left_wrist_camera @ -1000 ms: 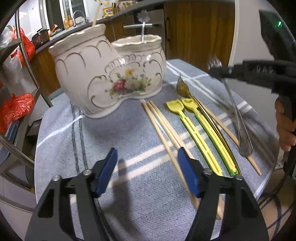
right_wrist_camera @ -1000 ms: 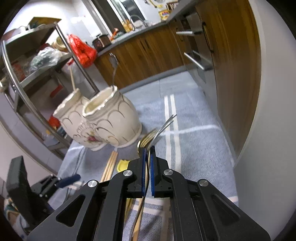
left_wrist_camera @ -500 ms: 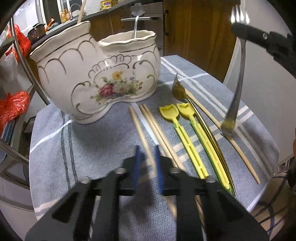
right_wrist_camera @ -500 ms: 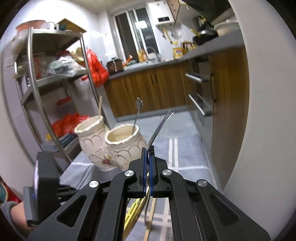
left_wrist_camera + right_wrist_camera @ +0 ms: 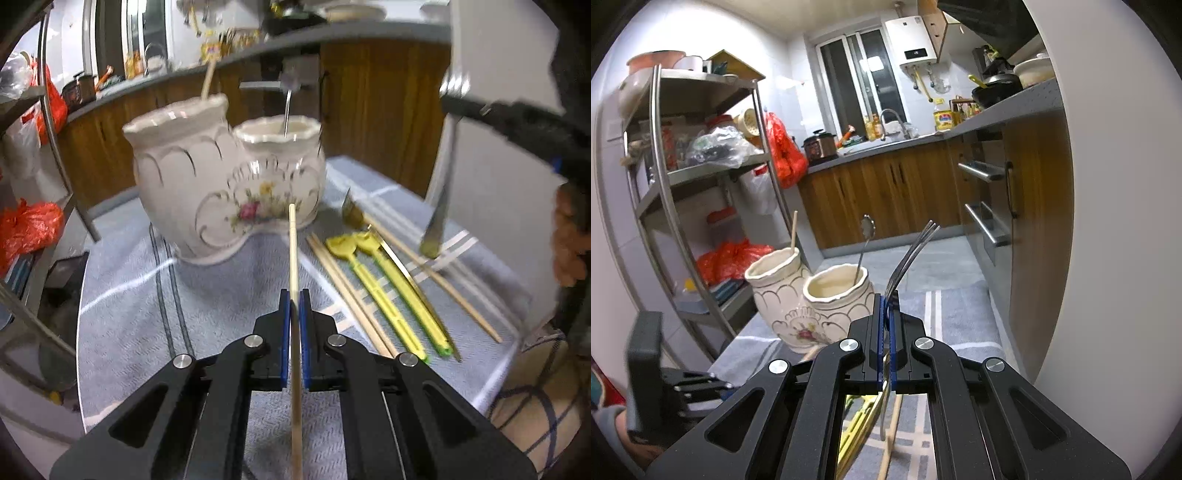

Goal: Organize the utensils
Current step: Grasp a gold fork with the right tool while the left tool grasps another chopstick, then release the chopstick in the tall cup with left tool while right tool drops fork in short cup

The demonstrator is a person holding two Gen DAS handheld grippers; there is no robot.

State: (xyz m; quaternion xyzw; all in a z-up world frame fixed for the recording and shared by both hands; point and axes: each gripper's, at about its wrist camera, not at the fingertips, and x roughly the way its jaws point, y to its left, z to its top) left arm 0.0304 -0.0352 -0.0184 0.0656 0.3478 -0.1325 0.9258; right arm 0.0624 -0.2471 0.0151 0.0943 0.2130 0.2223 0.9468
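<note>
My left gripper (image 5: 294, 295) is shut on a wooden chopstick (image 5: 293, 251), lifted off the cloth and pointing toward the white twin-pot ceramic holder (image 5: 225, 192). The holder's left pot has one chopstick standing in it, the right pot a metal spoon (image 5: 864, 243). My right gripper (image 5: 886, 299) is shut on a metal fork (image 5: 908, 254), tines up, held above the table to the right of the holder (image 5: 812, 302). In the left wrist view that fork (image 5: 439, 206) hangs blurred at the right. On the cloth lie two chopsticks (image 5: 347, 291), two yellow-green plastic utensils (image 5: 384, 291) and a gold spoon (image 5: 354, 214).
The round table carries a grey striped cloth (image 5: 184, 306). A metal shelf rack (image 5: 665, 206) with red bags stands at the left. Wooden kitchen cabinets (image 5: 886, 192) lie beyond, and a white wall (image 5: 1108, 221) is close on the right. A hand (image 5: 569, 240) shows at the right edge.
My left gripper closed on a chopstick and raised it off the cloth. My right gripper lifted the fork up from the table and tilted it upright, then held still.
</note>
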